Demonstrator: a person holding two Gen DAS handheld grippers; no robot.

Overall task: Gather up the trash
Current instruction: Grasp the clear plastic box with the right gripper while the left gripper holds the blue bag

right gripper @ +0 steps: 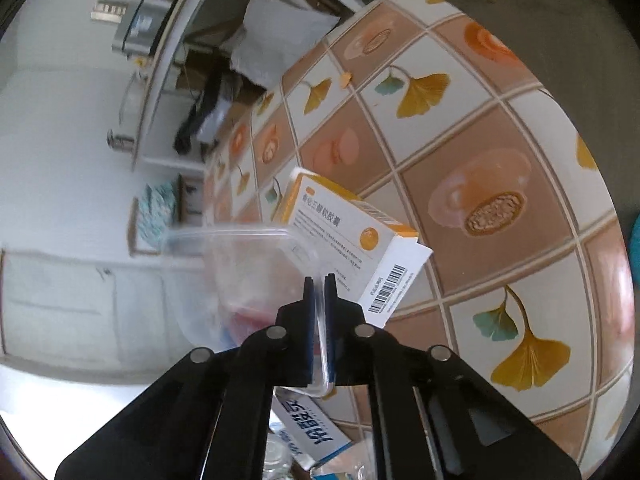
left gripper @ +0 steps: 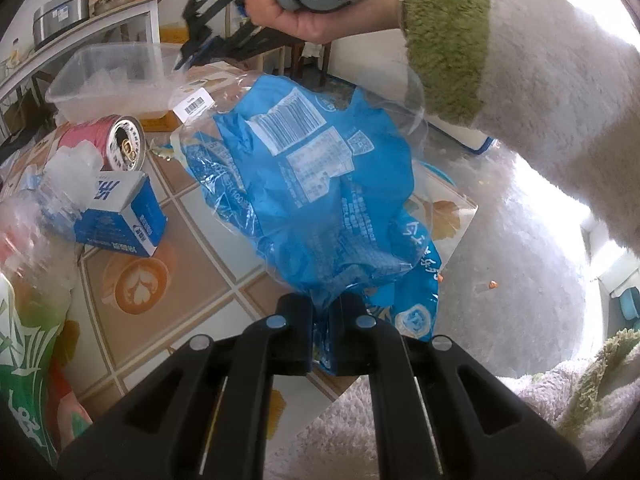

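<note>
At a table (left gripper: pixel 192 280) covered in a tile-patterned cloth of ginkgo leaves and coffee cups, the left gripper (left gripper: pixel 321 326) pinches the lower edge of a clear plastic bag (left gripper: pixel 224 92) stuffed with a crumpled blue wrapper (left gripper: pixel 320 184), its jaws clamped almost together on the film. The bag hangs above the table's near corner, its open mouth raised toward the far side.

Left of the bag on the table lie a red can (left gripper: pixel 106 142) on its side, a blue-and-white carton (left gripper: pixel 122 212) and a clear plastic container (left gripper: pixel 108 80) — the last just beyond the can, near the table's far edge. A green printed packet (left gripper: pixel 28 344) fills the lower left of the left wrist view.

The right gripper (right gripper: pixel 319 292) is closed narrowly on the thin rim of the clear container, the transparent wall pressed between its pads (right gripper: pixel 309 320). Just beyond the container an orange-and-white medicine box (right gripper: pixel 352 236) rests on the table, its barcode flap open. In the left wrist view the person's hand (left gripper: pixel 288 12) grips the right gripper's handle above the bag — a fleecy white sleeve with a green cuff (left gripper: pixel 448 40) trails behind it.
</note>
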